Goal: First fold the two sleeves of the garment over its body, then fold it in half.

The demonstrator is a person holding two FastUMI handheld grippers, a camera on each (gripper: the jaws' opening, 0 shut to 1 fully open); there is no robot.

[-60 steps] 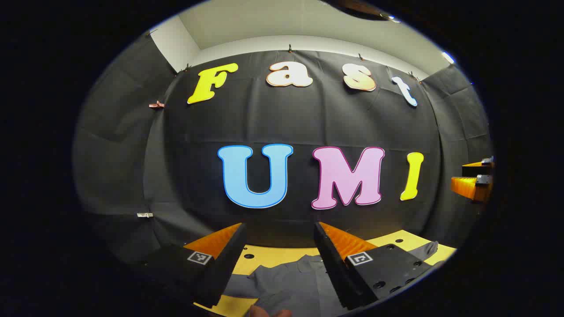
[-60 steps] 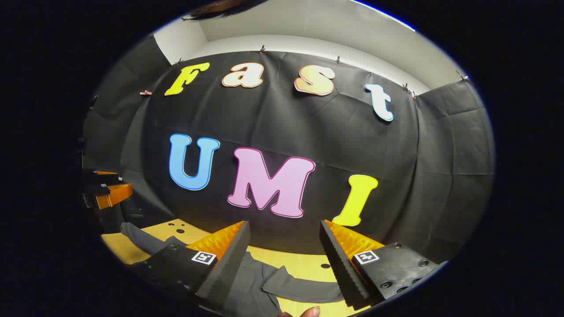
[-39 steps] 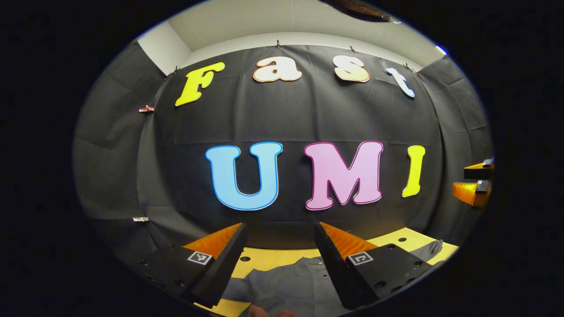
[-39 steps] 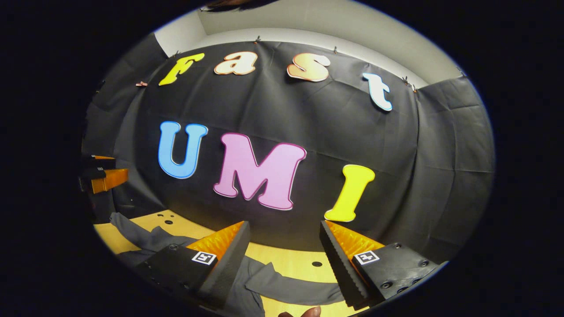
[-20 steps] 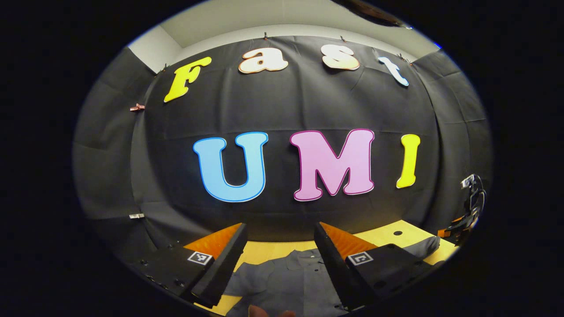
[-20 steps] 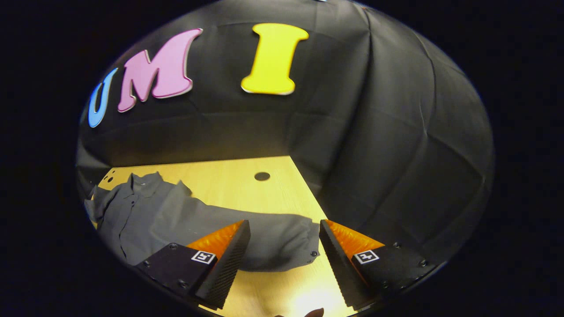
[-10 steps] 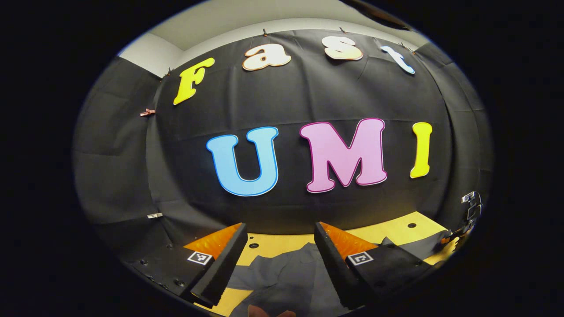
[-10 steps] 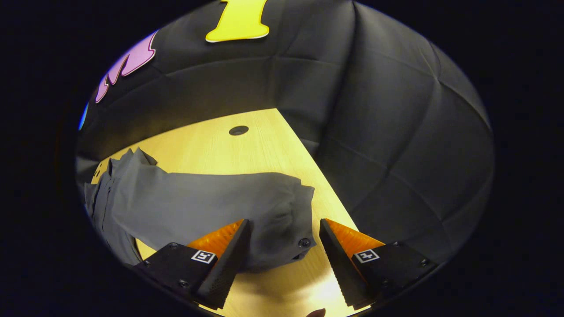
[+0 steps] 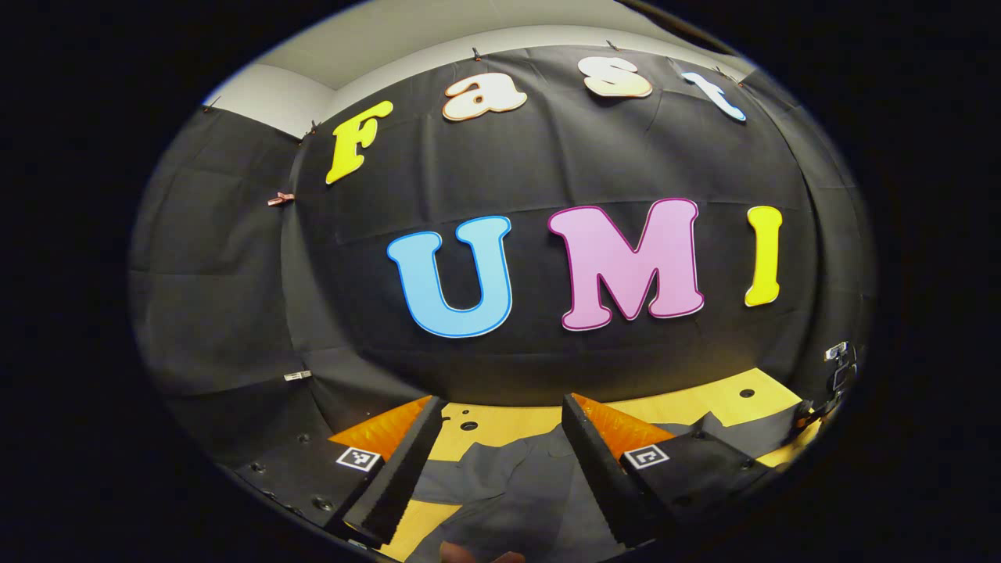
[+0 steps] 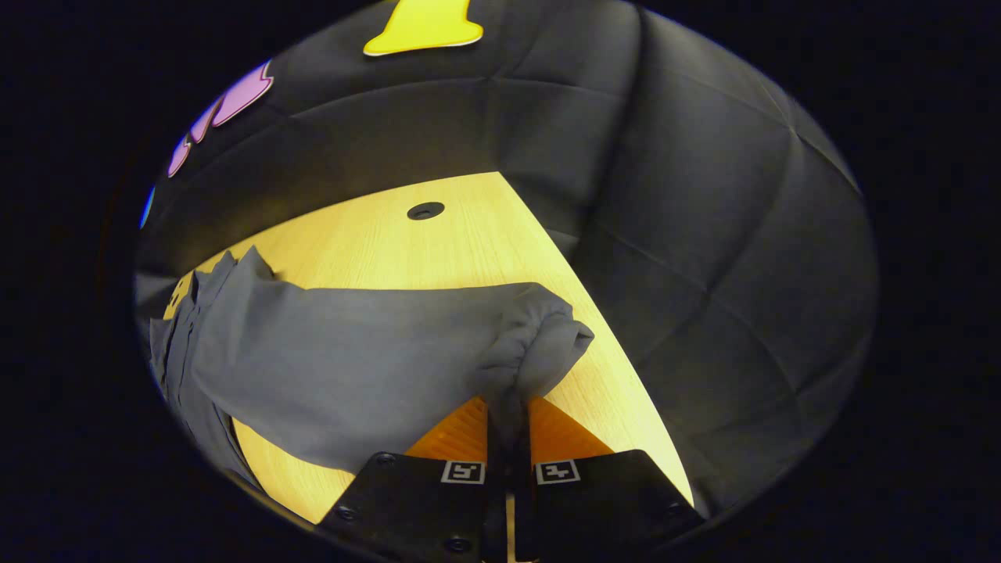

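While the right gripper (image 10: pixel 508 426) has its two fingers pressed together on the bunched cuff end of the sleeve (image 10: pixel 539 352), the rest of that sleeve runs leftward across the wooden table (image 10: pixel 469 242) to the garment (image 10: pixel 188 344), a grey shirt lying near the table's far left part in the right gripper view. A round hole (image 10: pixel 425 210) marks the tabletop beyond the sleeve, close to the black cloth wall (image 10: pixel 704 234). From the left gripper view, the left gripper (image 9: pixel 493 461) is held above the table (image 9: pixel 704 403) with its fingers spread apart and nothing between them; the shirt's grey body (image 9: pixel 516 485) lies flat below and beyond the gap. At the bottom edge of that view a fingertip of the holding hand (image 9: pixel 477 555) is just visible.
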